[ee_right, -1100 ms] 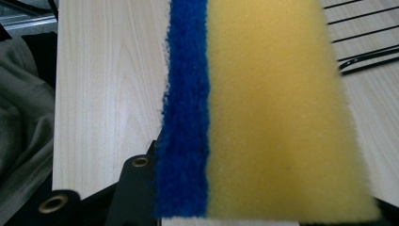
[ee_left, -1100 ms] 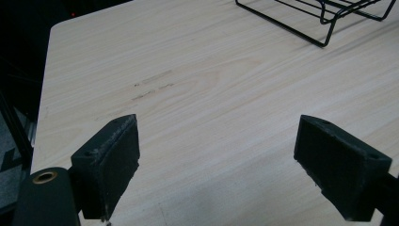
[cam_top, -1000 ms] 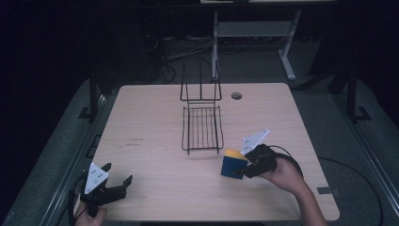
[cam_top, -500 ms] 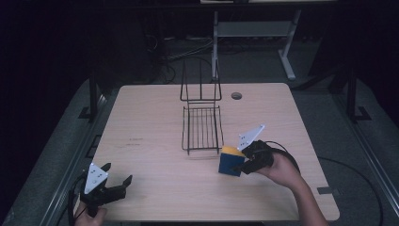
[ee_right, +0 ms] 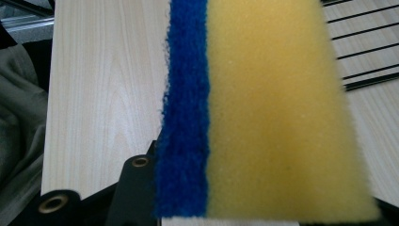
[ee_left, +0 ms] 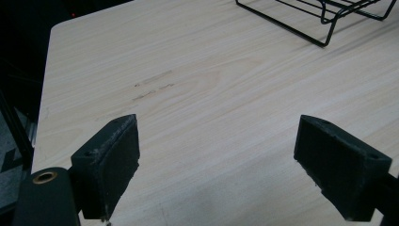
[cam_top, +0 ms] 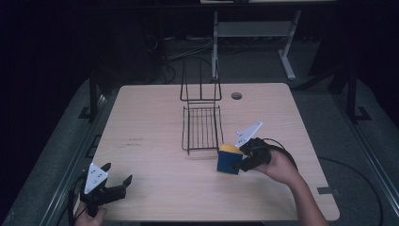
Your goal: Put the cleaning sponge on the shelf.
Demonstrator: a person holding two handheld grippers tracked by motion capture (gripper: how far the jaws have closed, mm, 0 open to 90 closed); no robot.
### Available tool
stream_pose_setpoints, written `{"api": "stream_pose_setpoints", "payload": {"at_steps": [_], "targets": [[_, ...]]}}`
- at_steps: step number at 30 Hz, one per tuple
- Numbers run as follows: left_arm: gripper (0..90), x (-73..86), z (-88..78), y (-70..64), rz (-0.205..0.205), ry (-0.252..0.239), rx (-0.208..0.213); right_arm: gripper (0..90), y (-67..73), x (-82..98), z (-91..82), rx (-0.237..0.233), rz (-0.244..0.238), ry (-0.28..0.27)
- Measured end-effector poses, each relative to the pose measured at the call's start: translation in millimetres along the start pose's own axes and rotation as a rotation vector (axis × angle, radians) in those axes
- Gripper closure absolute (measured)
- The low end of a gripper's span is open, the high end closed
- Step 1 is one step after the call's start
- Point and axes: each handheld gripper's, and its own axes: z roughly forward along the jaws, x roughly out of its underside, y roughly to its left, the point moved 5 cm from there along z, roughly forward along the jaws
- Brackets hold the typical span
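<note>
A light wooden table (cam_top: 150, 122) fills the middle of the high view. Right of center, the right gripper (cam_top: 241, 162) grasps a yellow and blue sponge (cam_top: 228, 158) just below a black wire rack (cam_top: 202, 125). At the lower left, the left gripper (cam_top: 117, 183) hangs over the table's near edge, its jaws spread wide apart with nothing between them.

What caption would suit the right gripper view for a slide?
Right gripper holding a yellow-and-blue sponge above the wooden table, with the black wire rack just beyond.
</note>
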Motion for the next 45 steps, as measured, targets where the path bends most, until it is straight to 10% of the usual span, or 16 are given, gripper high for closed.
{"api": "stream_pose_setpoints", "payload": {"at_steps": [45], "targets": [[14.1, 0.1, -0.6, 0.5, -0.001, -0.002, 0.0, 56.2, -36.0, -56.5, 0.1, -0.017, -0.034, -0.012]]}}
